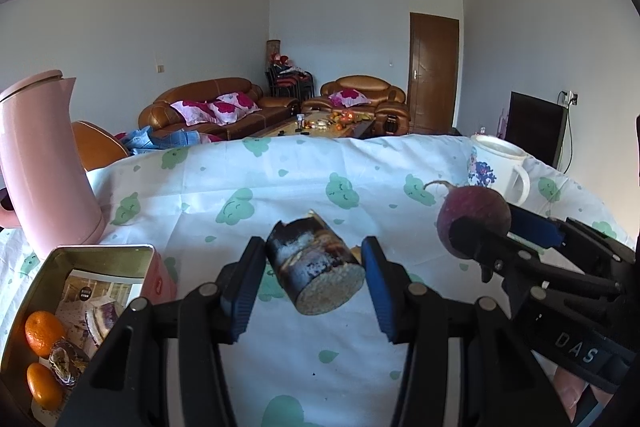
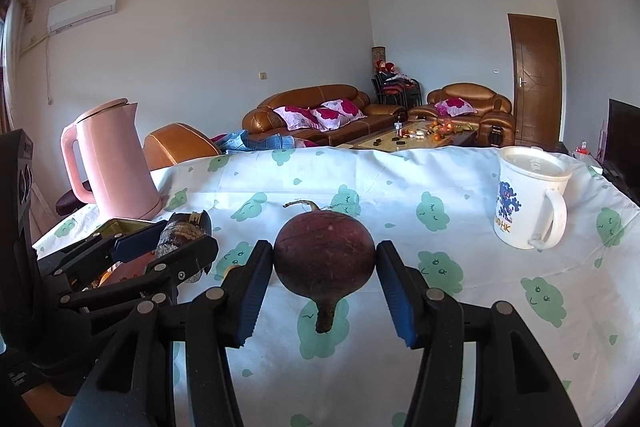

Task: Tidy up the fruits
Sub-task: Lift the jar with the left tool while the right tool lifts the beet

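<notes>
Left tongs [image 1: 314, 267] pinching dark cut stub [image 1: 316, 267]; right tongs [image 2: 325, 267] pinching purple root [image 2: 325, 259], tin [image 1: 100, 259] at 8 o'clock.

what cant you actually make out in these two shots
- Tin contents, left wrist view: the left gripper and the picture's edge cover part of it; only two oranges and a wrapped item show.
- Same tin, right wrist view: the left gripper hides almost all of it.
- Mug contents: a lid covers it.
- Far coffee table items: too small.
- Underside of the beet: faces away.
</notes>
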Tool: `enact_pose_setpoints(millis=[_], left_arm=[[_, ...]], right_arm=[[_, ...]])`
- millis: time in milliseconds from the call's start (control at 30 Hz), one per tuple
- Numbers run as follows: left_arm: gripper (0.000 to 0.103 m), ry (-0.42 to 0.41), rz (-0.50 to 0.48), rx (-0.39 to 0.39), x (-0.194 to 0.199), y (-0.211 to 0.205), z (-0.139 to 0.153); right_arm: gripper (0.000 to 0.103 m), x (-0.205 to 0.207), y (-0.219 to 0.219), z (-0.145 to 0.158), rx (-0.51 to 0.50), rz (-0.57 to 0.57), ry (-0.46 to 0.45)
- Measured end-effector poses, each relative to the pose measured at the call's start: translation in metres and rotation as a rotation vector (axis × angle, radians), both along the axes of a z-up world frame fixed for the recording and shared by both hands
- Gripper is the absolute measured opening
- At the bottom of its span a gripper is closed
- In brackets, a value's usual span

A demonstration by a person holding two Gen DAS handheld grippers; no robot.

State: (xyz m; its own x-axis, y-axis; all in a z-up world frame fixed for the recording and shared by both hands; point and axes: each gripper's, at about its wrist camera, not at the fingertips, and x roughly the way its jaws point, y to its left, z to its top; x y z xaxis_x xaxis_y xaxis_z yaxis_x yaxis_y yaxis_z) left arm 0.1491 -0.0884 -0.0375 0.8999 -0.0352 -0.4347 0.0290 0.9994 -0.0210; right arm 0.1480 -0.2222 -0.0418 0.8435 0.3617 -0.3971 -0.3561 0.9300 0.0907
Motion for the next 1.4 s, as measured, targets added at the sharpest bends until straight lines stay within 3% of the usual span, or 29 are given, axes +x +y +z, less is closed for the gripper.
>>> enact_pose_setpoints(millis=[1400], left_arm=[[0.051,-0.129,0.013,0.030,-0.028,-0.001,0.009]], right_arm=[[0.055,-0.035,0.005,0.006,-0.034,0.009,-0.141]])
